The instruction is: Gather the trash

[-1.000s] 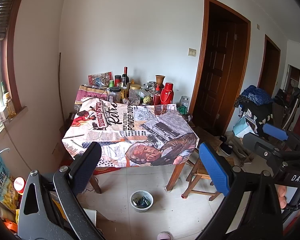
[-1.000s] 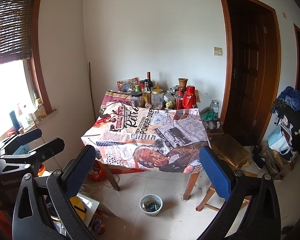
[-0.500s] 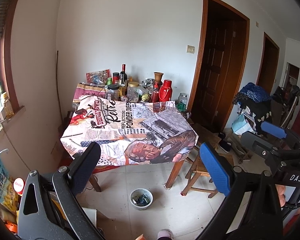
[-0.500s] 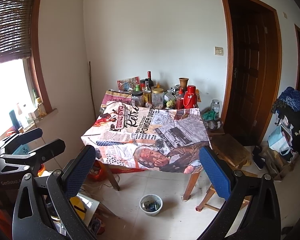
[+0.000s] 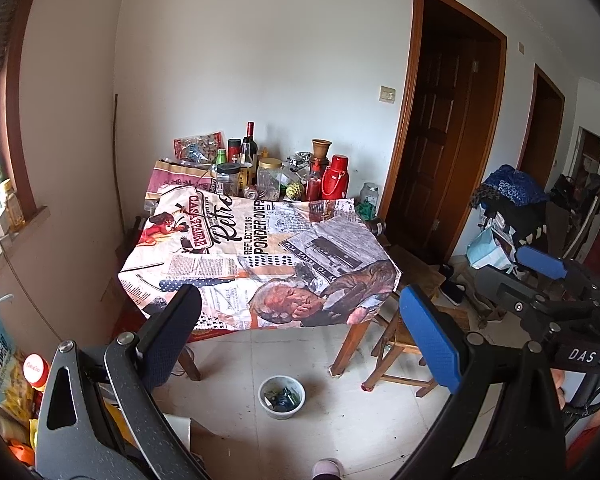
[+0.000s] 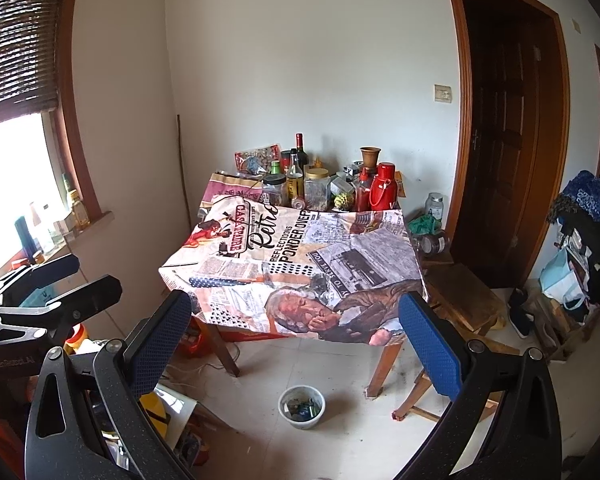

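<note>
A small bowl point(image 5: 282, 396) of scraps sits on the floor tiles in front of the cloth-covered table point(image 5: 260, 248); above it the left gripper point(image 5: 300, 328) and right gripper point(image 6: 296, 328) hang wide apart, both holding nothing.

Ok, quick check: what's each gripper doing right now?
Left gripper: open, holding nothing.
Right gripper: open, holding nothing.
</note>
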Demonstrator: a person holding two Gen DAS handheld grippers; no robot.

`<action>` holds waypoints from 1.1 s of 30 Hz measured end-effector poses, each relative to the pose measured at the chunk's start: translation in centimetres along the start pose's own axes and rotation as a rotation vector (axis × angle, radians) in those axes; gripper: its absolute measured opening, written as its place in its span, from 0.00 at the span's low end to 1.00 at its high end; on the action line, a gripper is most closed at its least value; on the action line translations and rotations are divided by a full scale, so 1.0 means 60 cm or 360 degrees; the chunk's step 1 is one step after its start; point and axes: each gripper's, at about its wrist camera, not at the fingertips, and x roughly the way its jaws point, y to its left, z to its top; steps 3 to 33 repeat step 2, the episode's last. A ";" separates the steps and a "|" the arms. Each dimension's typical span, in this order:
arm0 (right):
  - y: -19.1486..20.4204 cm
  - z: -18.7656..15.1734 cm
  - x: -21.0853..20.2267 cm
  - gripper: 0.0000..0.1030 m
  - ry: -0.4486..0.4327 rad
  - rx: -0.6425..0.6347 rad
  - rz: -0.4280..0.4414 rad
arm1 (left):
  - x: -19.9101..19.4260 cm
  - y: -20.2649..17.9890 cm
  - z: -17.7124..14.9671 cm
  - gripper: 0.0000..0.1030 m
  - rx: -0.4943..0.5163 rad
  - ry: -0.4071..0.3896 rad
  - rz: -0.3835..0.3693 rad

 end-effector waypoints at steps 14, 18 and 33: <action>-0.009 0.003 0.012 1.00 0.0013 0.0015 0.0010 | 0.015 0.000 0.006 0.97 0.0004 0.0016 0.0004; -0.009 0.003 0.012 1.00 0.0013 0.0015 0.0010 | 0.015 0.000 0.006 0.97 0.0004 0.0016 0.0004; -0.009 0.003 0.012 1.00 0.0013 0.0015 0.0010 | 0.015 0.000 0.006 0.97 0.0004 0.0016 0.0004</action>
